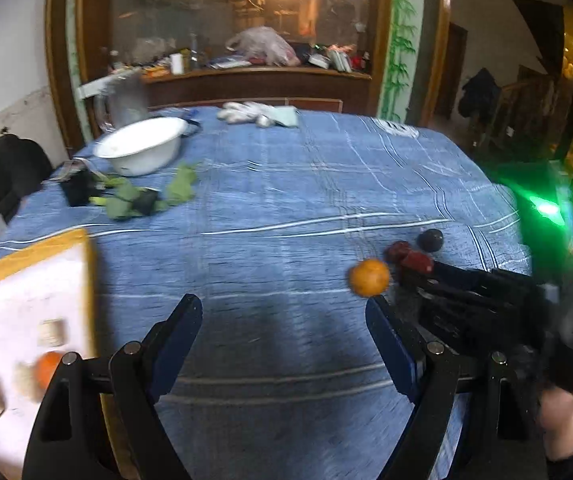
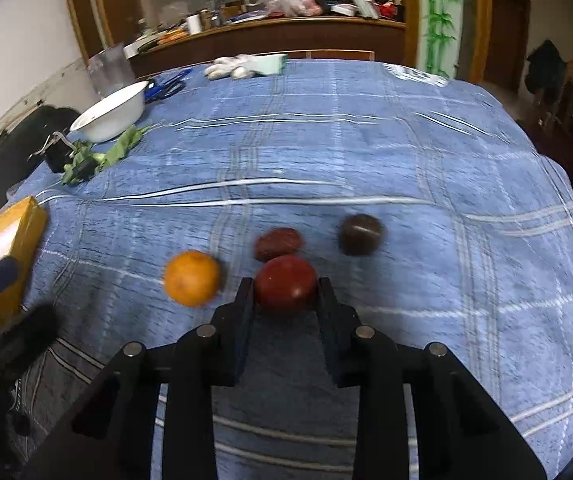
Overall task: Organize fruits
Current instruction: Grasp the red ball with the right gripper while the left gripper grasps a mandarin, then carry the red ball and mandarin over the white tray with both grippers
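So far it looks like one fruit is sorted: off to the left of the left claw there's a tray with a yellow rim, and a small orange thing already sits in it among some pale blocks, though it's blurry, so I'm guessing it's a fruit. The left claw itself is spread wide, holding nothing, just over the blue-clothed counter. Ahead and to its right is the orange, loose on the cloth, probably its next pick. Moving right, the right claw is clamped around the red fruit, fingers touching both sides; can't tell if it's lifted. The orange is just left of that claw, a darker red one sits right beyond its tips, and a dark round one is ahead to the right. So roughly one in and four to go, if the tray is the target.
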